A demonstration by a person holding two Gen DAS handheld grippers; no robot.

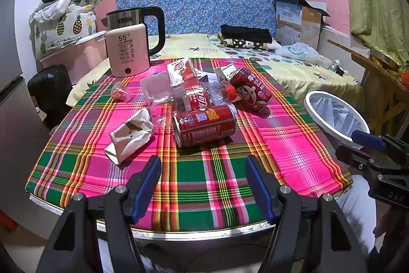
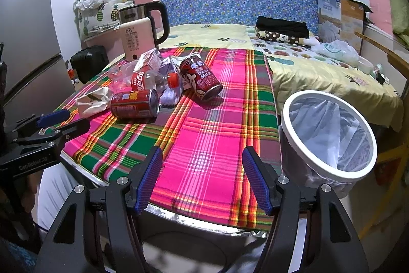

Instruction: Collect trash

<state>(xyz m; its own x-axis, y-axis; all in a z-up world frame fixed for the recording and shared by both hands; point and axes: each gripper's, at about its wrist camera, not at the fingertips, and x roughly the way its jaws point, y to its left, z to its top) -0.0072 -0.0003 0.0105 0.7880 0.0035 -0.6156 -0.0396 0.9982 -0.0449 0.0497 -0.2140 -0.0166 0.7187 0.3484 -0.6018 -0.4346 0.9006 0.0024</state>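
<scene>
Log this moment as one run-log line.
left claw: open, empty | right claw: open, empty | red drink cans, crumpled cartons: on plaid tablecloth | white-rimmed lined trash bin: beside table, empty

Indoor light is falling evenly from above; colours are oversaturating (cloth especially), short shadows are pooling under cans, fisheye vignetting is darkening corners.

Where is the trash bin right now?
The trash bin stands off the table's right edge, in front of the bed. In the left wrist view it shows at far right, beside the right gripper.
</scene>
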